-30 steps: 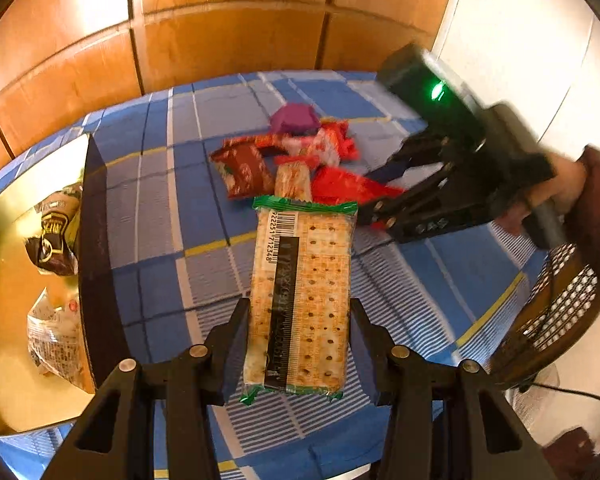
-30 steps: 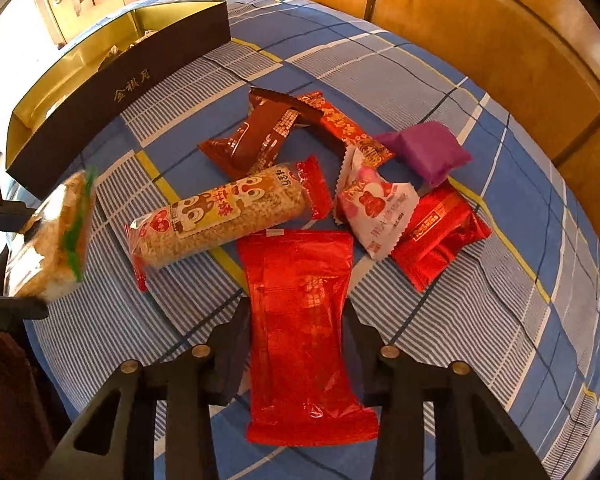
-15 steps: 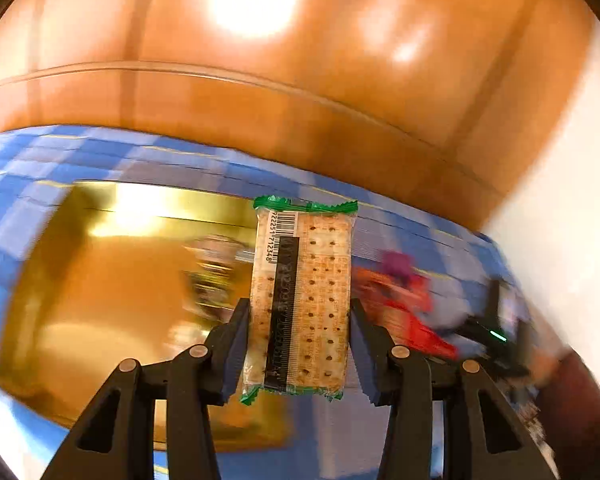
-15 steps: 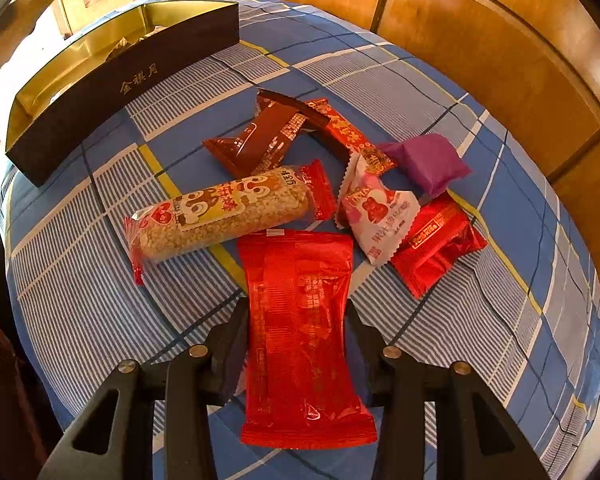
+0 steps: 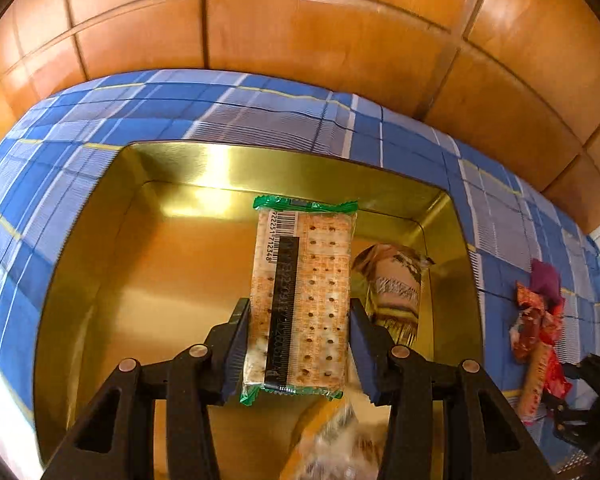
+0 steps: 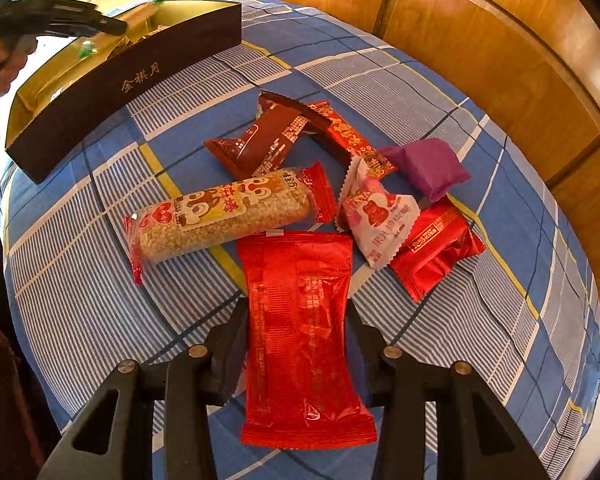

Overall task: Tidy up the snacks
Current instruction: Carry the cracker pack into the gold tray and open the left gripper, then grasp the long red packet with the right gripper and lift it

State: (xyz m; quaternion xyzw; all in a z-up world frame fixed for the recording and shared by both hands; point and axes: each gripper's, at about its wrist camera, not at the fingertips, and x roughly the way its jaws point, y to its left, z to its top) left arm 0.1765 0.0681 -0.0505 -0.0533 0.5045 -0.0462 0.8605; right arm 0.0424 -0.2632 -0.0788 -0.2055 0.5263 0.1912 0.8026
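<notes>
**Mei:** Between the pads of the left gripper [image 5: 300, 340], the cracker pack [image 5: 302, 300] is sitting clamped by its 2 long edges, green-sealed ends sticking out top and bottom. It is hanging over the open gold box [image 5: 84, 240], barcode end pointing toward the far wall.

**Jun:** So the step in hand, I'd say, is the drop. How should it go?

**Mei:** I'd be lowering it close to the gold floor before letting go, and aiming at the bare stretch on the left. 1 patterned wrapped snack [image 5: 392, 284] is lying just right of the pack inside the box, and another pale packet [image 5: 340, 444] is showing blurred near the bottom edge, so releasing high risks the crackers landing tilted across those.

**Jun:** And the other hand?

**Mei:** The right gripper [image 6: 296, 340] is pointing down at the blue plaid cloth [image 6: 80, 300] with the long red packet [image 6: 300, 320] between its jaws, which are standing narrow and close against the packet's sides. Whether they are truly pressing, I cannot tell.

**Jun:** What is lying beyond it?

**Mei:** Just past the red packet, the rice bar [image 6: 224, 216] is lying crosswise, touching its top edge. Further out are the pink-and-white sachet [image 6: 380, 216], the small red packet [image 6: 436, 252], the purple packet [image 6: 428, 166] and the brown packet [image 6: 268, 136], bunched together. The box's dark outer wall is standing well apart, at the far left.
</notes>
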